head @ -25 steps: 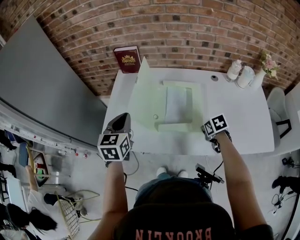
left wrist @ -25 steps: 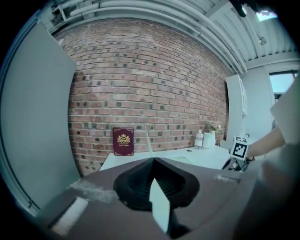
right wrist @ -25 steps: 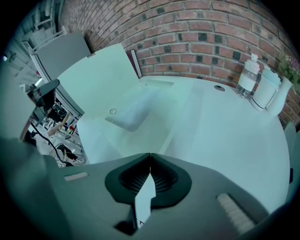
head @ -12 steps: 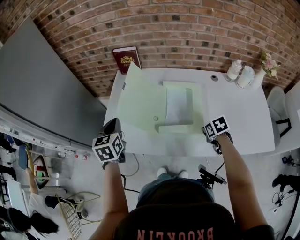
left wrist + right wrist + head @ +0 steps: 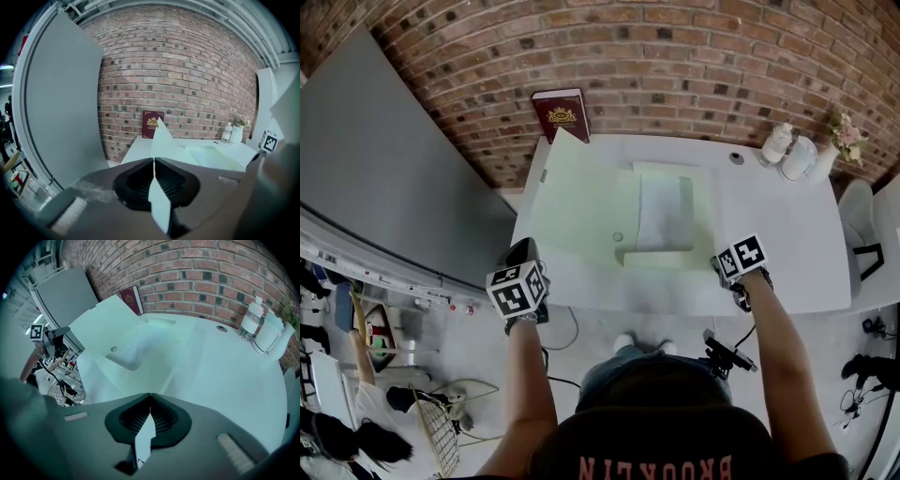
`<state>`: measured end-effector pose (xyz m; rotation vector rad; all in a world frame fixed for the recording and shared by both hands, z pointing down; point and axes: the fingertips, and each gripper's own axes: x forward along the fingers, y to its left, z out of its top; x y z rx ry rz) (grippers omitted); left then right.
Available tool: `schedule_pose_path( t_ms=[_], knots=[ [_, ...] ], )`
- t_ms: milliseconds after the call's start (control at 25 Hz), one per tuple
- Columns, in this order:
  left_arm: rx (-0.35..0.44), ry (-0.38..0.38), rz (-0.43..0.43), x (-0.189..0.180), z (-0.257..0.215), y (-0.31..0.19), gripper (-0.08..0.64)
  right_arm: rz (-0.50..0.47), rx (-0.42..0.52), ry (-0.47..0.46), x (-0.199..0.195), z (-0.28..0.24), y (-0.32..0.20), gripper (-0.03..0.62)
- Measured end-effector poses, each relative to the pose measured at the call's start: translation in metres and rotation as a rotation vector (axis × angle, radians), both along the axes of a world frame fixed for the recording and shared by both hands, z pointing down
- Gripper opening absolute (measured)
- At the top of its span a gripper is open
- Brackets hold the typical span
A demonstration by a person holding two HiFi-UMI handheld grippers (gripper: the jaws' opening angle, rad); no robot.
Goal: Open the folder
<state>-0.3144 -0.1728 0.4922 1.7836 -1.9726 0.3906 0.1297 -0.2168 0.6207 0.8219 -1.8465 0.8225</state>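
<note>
Holding the green folder (image 5: 666, 211) open on the white table (image 5: 778, 225).
It lies by the table's front edge. The left gripper (image 5: 153, 161) has its jaws pinched tight on the cover (image 5: 577, 206), which is swung out left, past the table's side. The right gripper (image 5: 150, 394) has its jaws pinched on the folder's near right corner.

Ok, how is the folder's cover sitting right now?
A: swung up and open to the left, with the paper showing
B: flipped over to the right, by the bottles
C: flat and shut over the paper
A: the pale green cover stands raised at a slant over the left of the table, and the paper inside lies uncovered.
</note>
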Motion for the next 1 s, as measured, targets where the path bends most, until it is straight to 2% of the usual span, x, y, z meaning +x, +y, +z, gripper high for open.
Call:
schedule_pose_path(
  t_ms=[480,840,1000],
  knots=[
    [-0.151,-0.144,-0.059,-0.04,0.043,-0.001,0.072,-0.04,-0.022,0.034,-0.003,0.0,0.002,0.005],
    [-0.262,-0.162,-0.041,-0.059,0.078,-0.005,0.097,-0.044,-0.003,0.08,-0.003,0.0,0.001,0.005],
    [-0.317,-0.21,-0.029,-0.07,0.089,-0.009,0.11,-0.046,-0.002,0.102,-0.003,0.001,0.002,0.005]
  ],
)
